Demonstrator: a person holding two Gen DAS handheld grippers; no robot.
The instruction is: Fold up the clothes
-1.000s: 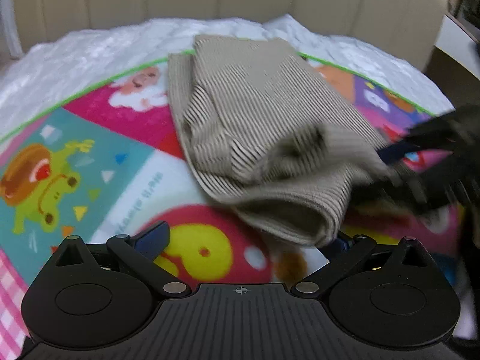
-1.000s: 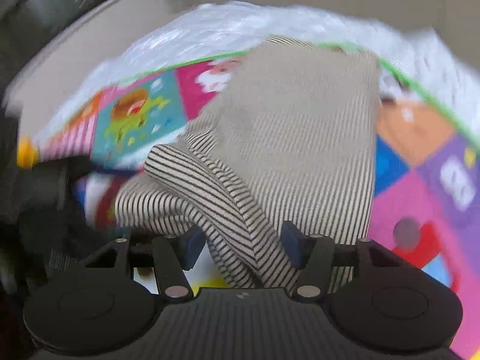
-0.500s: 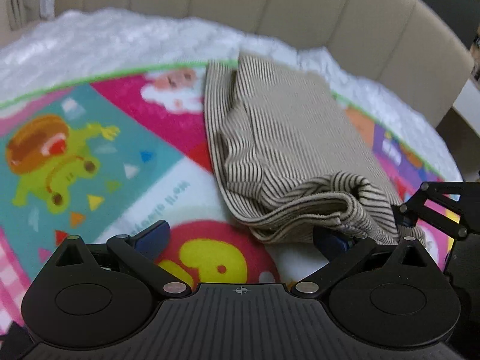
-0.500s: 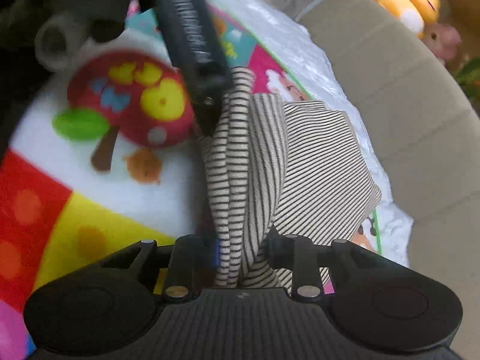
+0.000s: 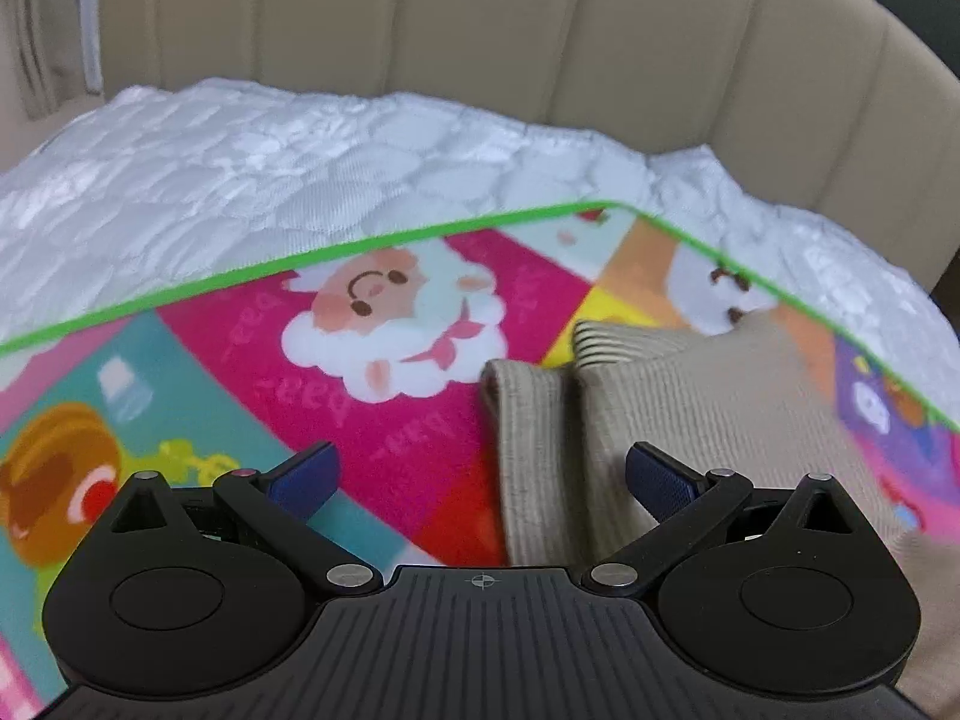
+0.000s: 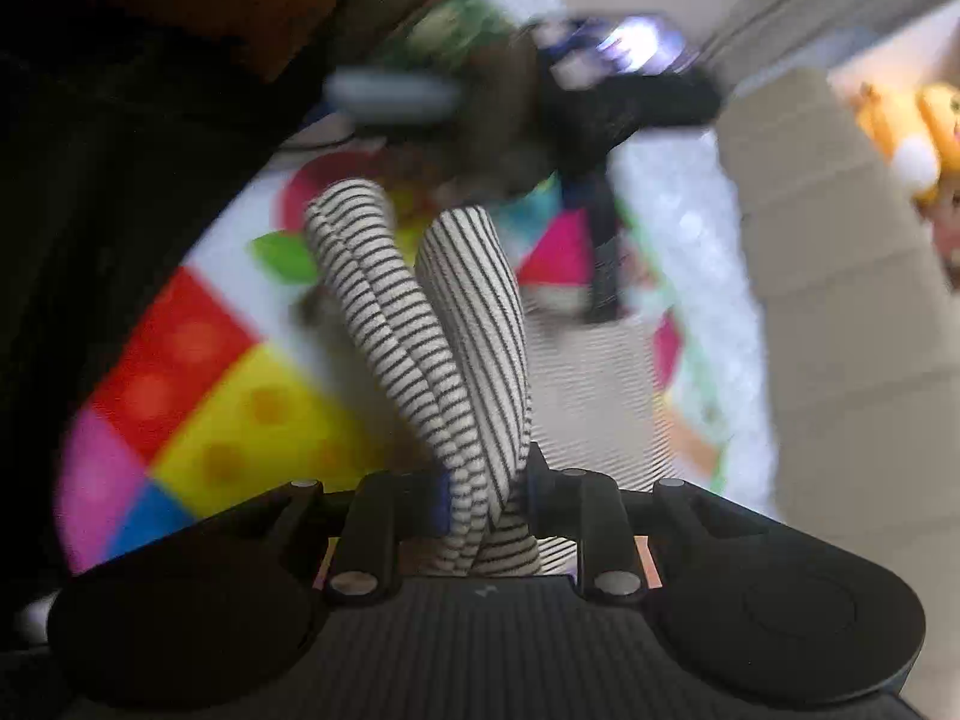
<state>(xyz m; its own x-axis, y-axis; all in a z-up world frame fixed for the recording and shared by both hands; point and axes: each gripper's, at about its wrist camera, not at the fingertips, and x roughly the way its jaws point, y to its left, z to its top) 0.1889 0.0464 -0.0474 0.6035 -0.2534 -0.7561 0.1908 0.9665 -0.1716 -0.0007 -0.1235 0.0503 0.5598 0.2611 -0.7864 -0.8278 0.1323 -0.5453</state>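
A beige black-striped garment [image 5: 690, 420] lies folded on a colourful play mat [image 5: 384, 414] at the right of the left wrist view. My left gripper [image 5: 480, 474] is open and empty, hovering just over the garment's near left edge. In the right wrist view my right gripper [image 6: 483, 495] is shut on a bunched fold of the same striped garment [image 6: 444, 324], which rises up from between its jaws. The left gripper [image 6: 612, 114] shows blurred at the top of that view.
The mat lies on a white quilted bed cover [image 5: 300, 180] with a beige padded headboard [image 5: 480, 30] behind. Plush toys [image 6: 918, 132] sit at the right edge of the right wrist view. A dark mass fills that view's left side.
My left gripper has moved forward and up along the garment toward the headboard. My right gripper has stayed shut on the fold and swung round, and its view is now blurred.
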